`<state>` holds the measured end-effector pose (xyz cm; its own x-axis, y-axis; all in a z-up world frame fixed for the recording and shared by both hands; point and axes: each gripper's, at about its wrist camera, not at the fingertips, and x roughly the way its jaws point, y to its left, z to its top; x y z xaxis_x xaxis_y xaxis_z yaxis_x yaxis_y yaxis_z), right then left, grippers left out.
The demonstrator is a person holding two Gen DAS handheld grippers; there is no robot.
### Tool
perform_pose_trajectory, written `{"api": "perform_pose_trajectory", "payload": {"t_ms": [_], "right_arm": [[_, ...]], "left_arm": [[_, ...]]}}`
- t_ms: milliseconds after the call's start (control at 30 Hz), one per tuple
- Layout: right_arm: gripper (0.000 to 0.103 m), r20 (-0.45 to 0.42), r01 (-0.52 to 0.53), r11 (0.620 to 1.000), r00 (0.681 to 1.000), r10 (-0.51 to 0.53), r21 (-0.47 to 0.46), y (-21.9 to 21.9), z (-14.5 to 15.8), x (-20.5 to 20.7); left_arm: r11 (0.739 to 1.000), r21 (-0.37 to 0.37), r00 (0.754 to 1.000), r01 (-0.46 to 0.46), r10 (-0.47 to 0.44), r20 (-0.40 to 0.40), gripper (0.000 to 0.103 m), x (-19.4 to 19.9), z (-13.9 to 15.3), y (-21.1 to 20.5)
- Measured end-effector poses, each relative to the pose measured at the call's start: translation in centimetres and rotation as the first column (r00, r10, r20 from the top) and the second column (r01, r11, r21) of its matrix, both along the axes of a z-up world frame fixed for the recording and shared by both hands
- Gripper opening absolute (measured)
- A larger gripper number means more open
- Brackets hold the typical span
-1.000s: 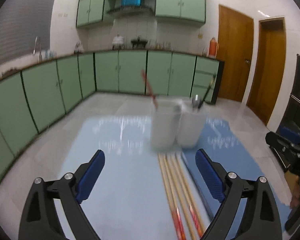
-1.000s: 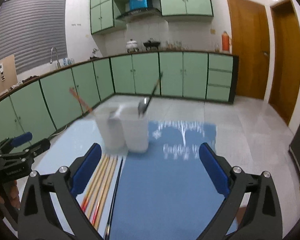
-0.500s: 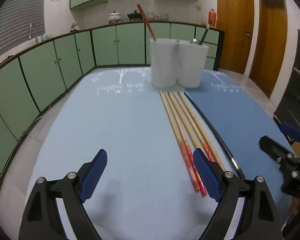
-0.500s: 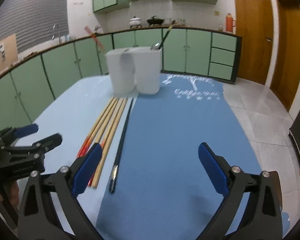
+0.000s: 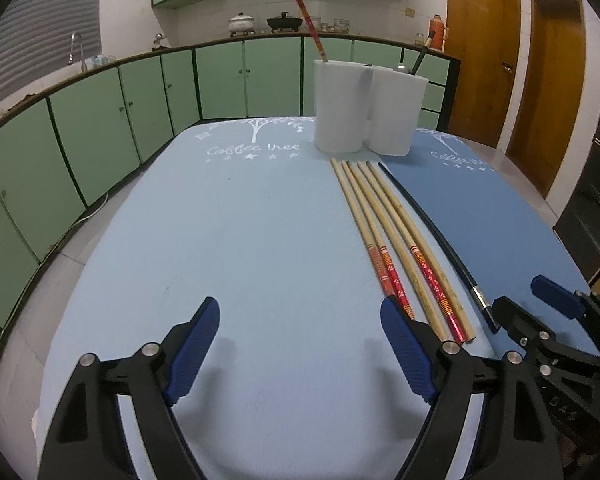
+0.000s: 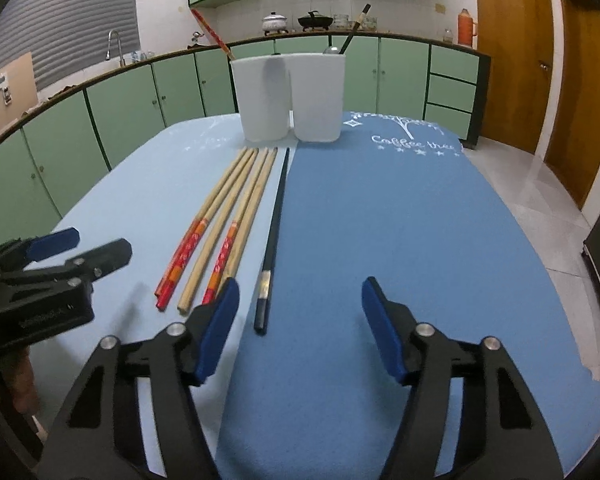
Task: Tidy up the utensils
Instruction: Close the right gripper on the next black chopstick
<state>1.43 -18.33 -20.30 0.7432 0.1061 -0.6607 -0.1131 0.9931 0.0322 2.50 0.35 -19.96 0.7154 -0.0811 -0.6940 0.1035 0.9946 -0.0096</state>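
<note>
Blue cloth in two tones covers the surface, pale on the left half and darker on the right, and all the task's things lie along the seam between them. At the far end stand two white holders, touching each other: the left holder has one red-ended chopstick leaning out of it, and the right holder has one dark chopstick and what looks like a metal spoon bowl at its rim. In front of them lie the bamboo chopsticks, side by side on the pale cloth, their red-patterned ends toward the cameras; I count four or five, I cannot tell exactly. Just beside them, on the seam, lies one black chopstick with a metal band. The left gripper hovers low near the red ends with its jaws wide apart and empty; the right gripper hovers near the black chopstick's banded end, its jaws also apart and empty. I judge the step is the approach before a pick: nothing is held yet. The next move probably needs one gripper to go down over a single stick and close on it without disturbing its neighbours, which is delicate because they lie so close.
</note>
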Motion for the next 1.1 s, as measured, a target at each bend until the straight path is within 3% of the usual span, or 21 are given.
{"api": "perform_pose_trajectory", "payload": {"t_ms": [400,633,1100], "right_arm": [[0.029,-0.025,-0.025,0.999,0.999,0.025,-0.028,0.5,-0.5,0.2],[0.006,-0.050,-0.069,0.997,0.997,0.067,-0.034,1.0,-0.9,0.0],[0.006,-0.056,-0.001,1.000,0.998,0.001,0.014,-1.5,-0.4,0.6]], "left_arm": [[1.000,-0.009,1.000,0.022,-0.022,-0.014,0.081,-0.3,-0.3,-0.3],[0.999,-0.002,0.998,0.050,-0.050,-0.038,0.081,-0.3,-0.7,-1.1],[0.996,0.038,0.993,0.080,-0.076,-0.087,0.081,-0.4,-1.5,-1.9]]}}
